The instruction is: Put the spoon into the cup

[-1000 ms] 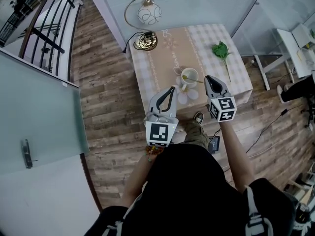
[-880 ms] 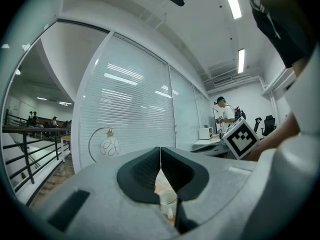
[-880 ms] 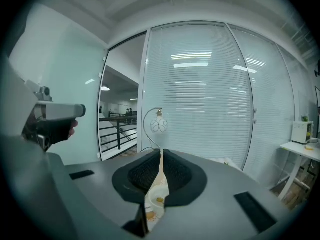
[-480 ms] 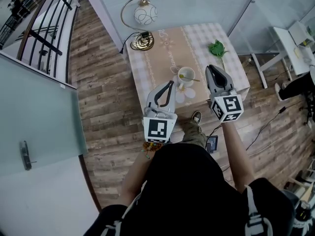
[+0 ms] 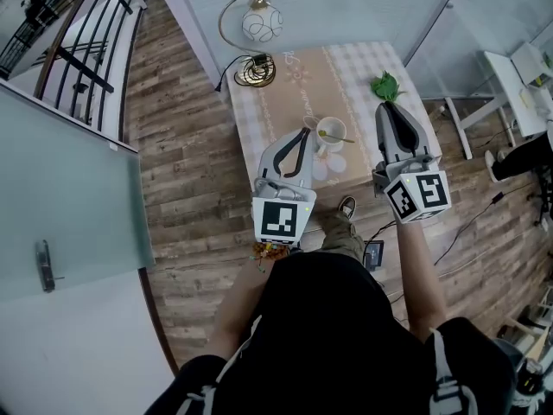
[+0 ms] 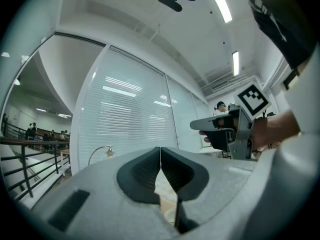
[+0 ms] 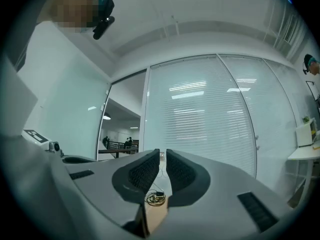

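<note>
Head view: right tool [image 5: 386, 106] has withdrawn from cup [image 5: 331, 131] & spoon [image 5: 339, 138], now over right edge of bench [image 5: 276, 93], tip by green sprig [image 5: 384, 86]. Left tool [image 5: 304, 133] has advanced, tip level w/ cup.

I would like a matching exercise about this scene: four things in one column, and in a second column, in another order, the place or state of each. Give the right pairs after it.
Things
1. spoon
2. lamp
3. green sprig
4. left gripper

Places or states
A. at the far left corner of the table
B. jaws together, nothing held
C. in the cup, handle sticking out over the rim
D. at the far right of the table, by the tip of the right gripper

Pairs: 1-C, 2-A, 3-D, 4-B
</note>
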The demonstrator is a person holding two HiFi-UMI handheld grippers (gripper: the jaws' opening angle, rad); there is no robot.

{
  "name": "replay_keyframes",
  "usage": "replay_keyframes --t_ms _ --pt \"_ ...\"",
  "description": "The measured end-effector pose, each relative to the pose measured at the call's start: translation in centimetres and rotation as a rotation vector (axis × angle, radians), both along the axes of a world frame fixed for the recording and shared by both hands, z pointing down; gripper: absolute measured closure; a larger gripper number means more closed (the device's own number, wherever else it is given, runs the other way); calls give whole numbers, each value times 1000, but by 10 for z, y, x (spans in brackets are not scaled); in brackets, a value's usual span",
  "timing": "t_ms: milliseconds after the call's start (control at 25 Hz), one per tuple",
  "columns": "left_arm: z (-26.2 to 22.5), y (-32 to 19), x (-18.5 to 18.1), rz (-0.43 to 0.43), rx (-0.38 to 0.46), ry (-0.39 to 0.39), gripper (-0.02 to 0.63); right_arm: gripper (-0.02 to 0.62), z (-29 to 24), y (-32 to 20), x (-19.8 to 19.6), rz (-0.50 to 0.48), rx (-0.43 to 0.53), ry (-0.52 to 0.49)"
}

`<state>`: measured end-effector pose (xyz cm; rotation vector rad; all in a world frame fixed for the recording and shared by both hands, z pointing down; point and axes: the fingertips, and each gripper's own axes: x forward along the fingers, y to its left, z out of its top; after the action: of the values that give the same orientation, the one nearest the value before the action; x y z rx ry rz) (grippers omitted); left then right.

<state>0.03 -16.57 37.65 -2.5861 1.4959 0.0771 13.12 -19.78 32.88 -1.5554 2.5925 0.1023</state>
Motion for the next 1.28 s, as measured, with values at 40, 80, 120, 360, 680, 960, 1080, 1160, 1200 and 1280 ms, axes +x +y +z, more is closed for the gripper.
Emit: replay_keyframes --t_ms 40,80,120,360,680,960,1080,1160,1200,1280 --pt "-3 0 -1 -3 1 12 588 584 -8 2 -3 -8 17 -2" --pt "-7 0 -1 -6 6 19 589 584 -14 4 -7 -14 33 -3" --pt "-11 0 -1 -6 14 21 588 584 -21 6 -10 -20 49 -2" --pt "-31 9 1 -3 67 21 588 584 -34 33 -28 -51 129 91" --pt "-33 17 2 14 103 6 588 520 -9 46 -44 -89 115 124" --pt "-24 21 3 9 94 -5 588 522 11 57 -49 -96 86 151" --pt "-20 23 3 8 93 -10 588 536 17 62 -51 -84 91 155" --pt "-17 25 3 8 88 -9 588 553 22 66 -52 -78 92 156" --pt "-15 26 2 8 83 -6 588 558 24 68 -52 -75 89 155" --pt "-10 26 2 7 67 5 588 568 29 69 -52 -69 83 155"
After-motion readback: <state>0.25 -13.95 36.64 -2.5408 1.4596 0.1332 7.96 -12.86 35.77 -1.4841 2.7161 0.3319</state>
